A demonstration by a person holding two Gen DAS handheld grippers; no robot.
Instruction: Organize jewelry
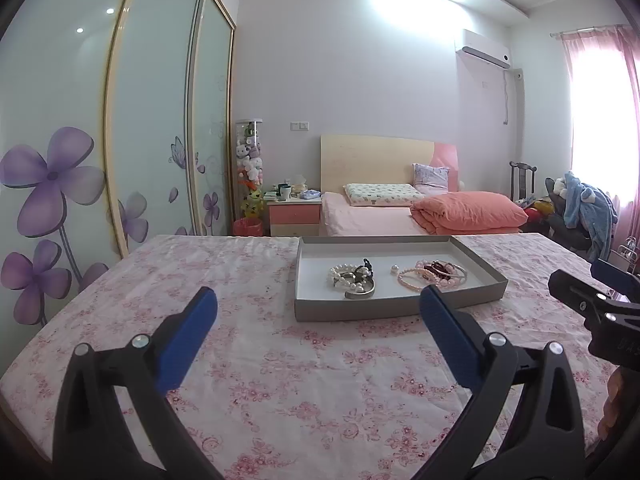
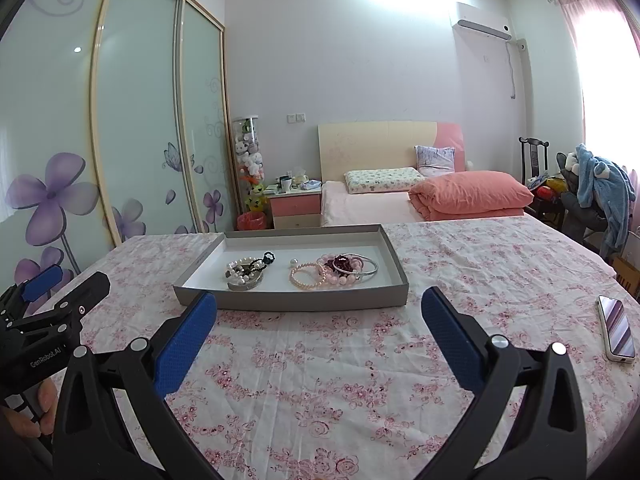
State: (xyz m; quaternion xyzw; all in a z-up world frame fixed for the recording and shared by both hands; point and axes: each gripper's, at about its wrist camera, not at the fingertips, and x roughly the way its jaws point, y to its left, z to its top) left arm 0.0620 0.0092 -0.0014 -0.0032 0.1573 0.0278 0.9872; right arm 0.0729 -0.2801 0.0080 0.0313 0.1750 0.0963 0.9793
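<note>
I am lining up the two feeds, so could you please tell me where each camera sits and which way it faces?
Left wrist: on the left gripper, facing the grey tray ahead-right; the right gripper shows at the right edge.
Right wrist: on the right gripper, facing the tray ahead-left; the left gripper and a hand show at the left.
Shared: tray, bracelets, floral cloth.

Bright daylight, blown-out window [image 1: 596, 120] glare, fisheye-bent edges, soft focus
</note>
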